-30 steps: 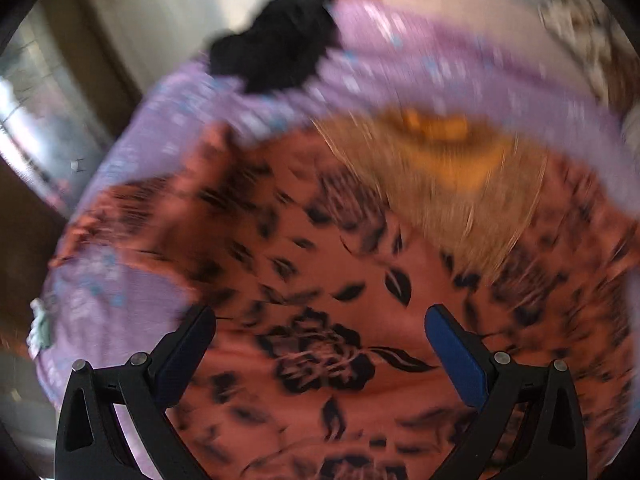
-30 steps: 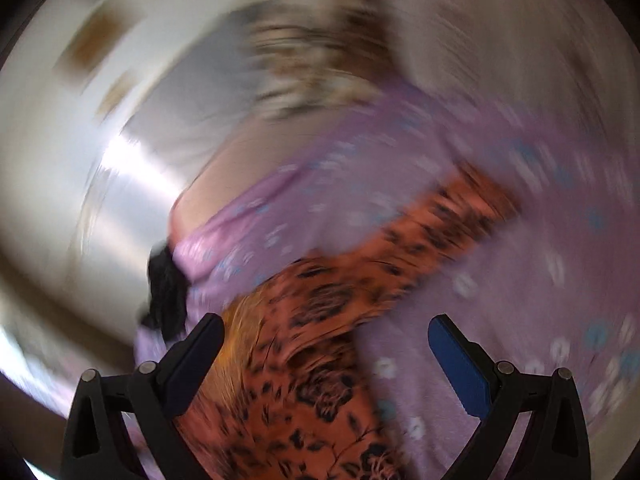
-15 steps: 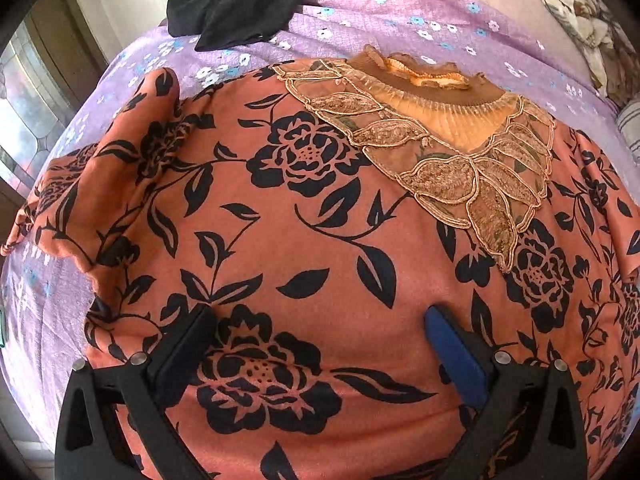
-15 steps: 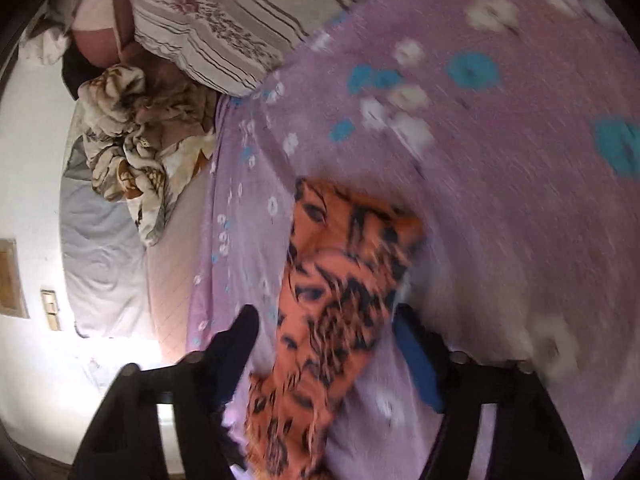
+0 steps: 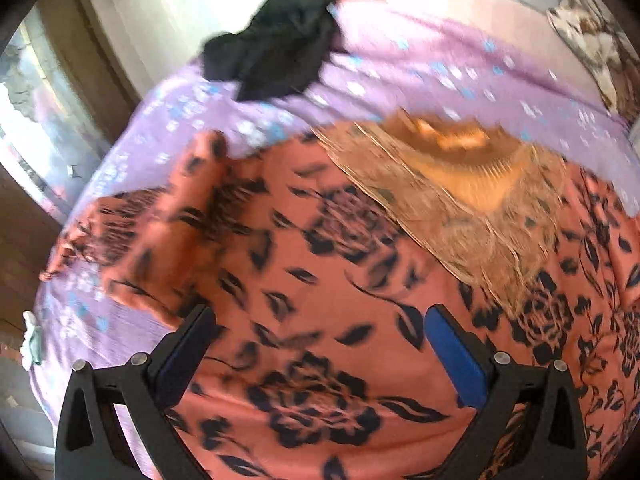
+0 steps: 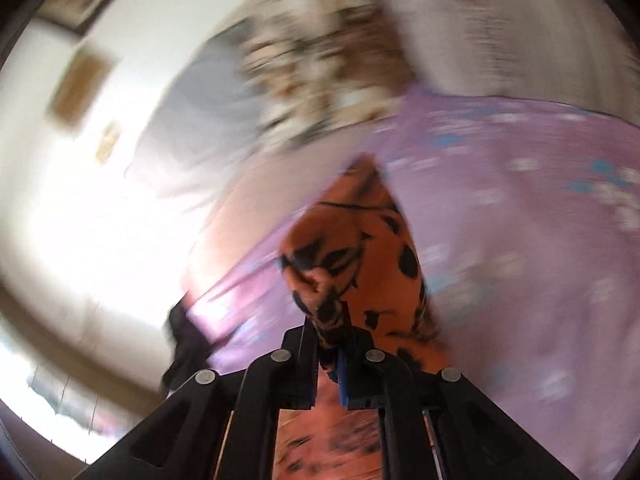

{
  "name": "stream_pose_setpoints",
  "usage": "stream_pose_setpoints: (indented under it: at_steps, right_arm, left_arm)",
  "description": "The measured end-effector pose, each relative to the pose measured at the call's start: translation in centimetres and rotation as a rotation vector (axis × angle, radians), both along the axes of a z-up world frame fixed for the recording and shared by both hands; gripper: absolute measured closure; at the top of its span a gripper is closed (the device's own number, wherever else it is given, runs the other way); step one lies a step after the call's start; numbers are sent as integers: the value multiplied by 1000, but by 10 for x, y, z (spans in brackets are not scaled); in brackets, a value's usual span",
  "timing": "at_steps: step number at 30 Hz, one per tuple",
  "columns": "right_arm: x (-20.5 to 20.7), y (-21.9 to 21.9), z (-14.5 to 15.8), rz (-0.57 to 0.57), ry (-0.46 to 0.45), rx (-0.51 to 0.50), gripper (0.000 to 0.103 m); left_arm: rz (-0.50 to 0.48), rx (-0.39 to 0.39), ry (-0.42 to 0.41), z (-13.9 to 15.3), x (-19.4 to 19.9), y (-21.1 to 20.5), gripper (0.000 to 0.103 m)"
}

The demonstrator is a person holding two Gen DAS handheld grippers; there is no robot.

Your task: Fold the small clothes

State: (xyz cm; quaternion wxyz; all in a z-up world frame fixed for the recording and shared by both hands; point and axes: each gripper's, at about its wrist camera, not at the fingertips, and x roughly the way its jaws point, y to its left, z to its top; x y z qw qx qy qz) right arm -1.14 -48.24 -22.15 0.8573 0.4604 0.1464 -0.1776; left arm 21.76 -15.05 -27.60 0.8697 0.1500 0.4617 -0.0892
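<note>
While the left gripper (image 5: 320, 344) hangs with jaws spread wide above the orange blouse (image 5: 340, 280), the right gripper (image 6: 329, 356) is clamped on the blouse's sleeve (image 6: 360, 264). The blouse lies spread on the purple sheet (image 5: 400, 68), a black garment (image 5: 276, 52) on the sheet's far left.

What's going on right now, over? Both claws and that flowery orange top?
Left gripper open above orange floral top. Right gripper shut on its sleeve. Black garment lies apart on the purple bedsheet.
</note>
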Motion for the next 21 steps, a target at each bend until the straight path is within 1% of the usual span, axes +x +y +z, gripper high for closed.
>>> stream_pose_setpoints:
  at_steps: [3,6,9,10,12,14,15,16,17,18,19,20,21]
  right_arm:
    - [29,45,7,132,-43,-25,96]
    - [66,92,3,269,-63,-7,96]
    - [103,135,-11,390,-83,52,96]
    - [109,150,-15,423,-93,70,96]
    - [127,172,-25,499,-106,110,93]
    - [141,197,-34,595,-94,159,92]
    - [150,210,-40,670,-74,198,91]
    - [157,217,-43,719,-58,223,87]
    - [161,221,-40,742,-51,233,77]
    - [160,224,-40,758,-63,233,69]
    - [153,227,-38,753,-79,227,42]
    - [148,222,-37,729,-104,221,19]
    - [139,214,-34,683,-137,211,16]
  left_arm:
    - [70,-3,-14,7,11,21,0]
    - [151,-21,-15,13,23,46,0]
    - [222,-38,-35,17,28,72,0]
    - [240,-42,-44,18,31,80,0]
    - [274,-48,-56,21,34,97,0]
    - [295,-60,-57,23,34,111,0]
    - [302,-68,-57,23,36,115,0]
    - [309,-78,-56,24,37,120,0]
    - [317,-93,-56,25,38,125,0]
    - [319,-106,-54,26,37,127,0]
    - [320,-115,-53,27,35,127,0]
    - [317,-134,-49,28,35,128,0]
    - [314,-147,-48,29,36,128,0]
